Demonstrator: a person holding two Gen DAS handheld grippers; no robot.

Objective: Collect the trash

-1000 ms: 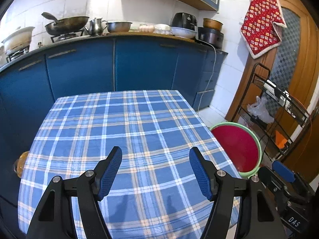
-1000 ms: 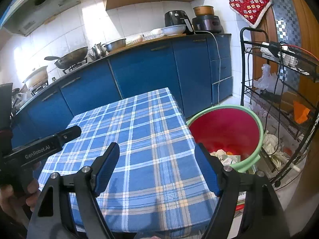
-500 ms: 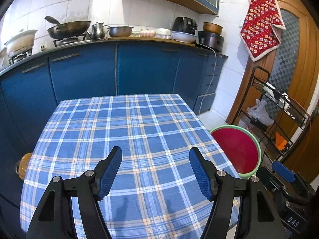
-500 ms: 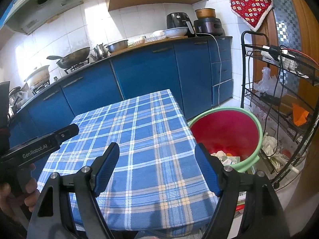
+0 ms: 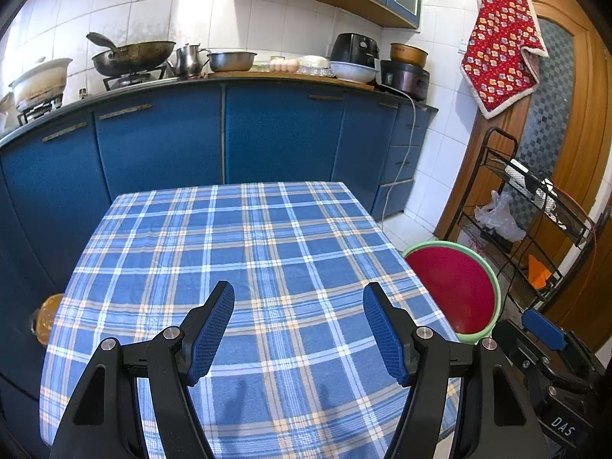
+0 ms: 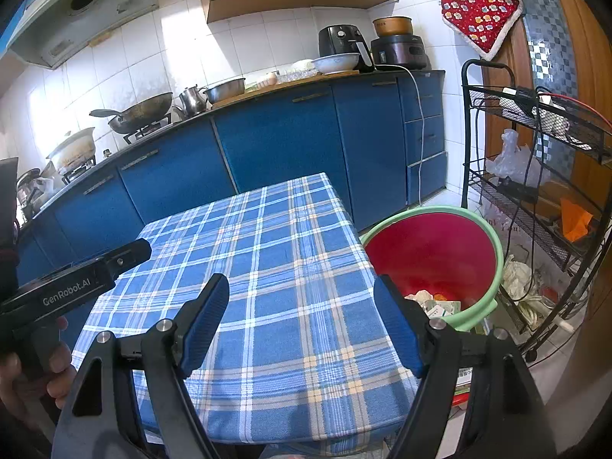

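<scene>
Right wrist view had the right gripper [image 6: 300, 306] and left gripper [image 5: 298, 315] both spread wide, empty, over the bare plaid tablecloth [image 6: 267, 252], trash [image 6: 432, 302] already in the red bin [image 6: 493, 237] beside the right gripper's right finger; best to scan for leftovers, then retreat level.

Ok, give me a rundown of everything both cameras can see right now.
Blue plaid tablecloth: one, blue-white-orange, covers table.
Green-rimmed red plastic bucket: one, floor right of table.
Crumpled paper trash: several pieces, whitish, in bucket bottom.
Dark metal wok: one, on stove.
Steel kettle: one, beside wok.
Black wire rack: one, by door.
Red patterned cloth: one, hanging on door.
Left claw: black, blue pads, open over table.
Right claw: same, open at table's edge.
</scene>
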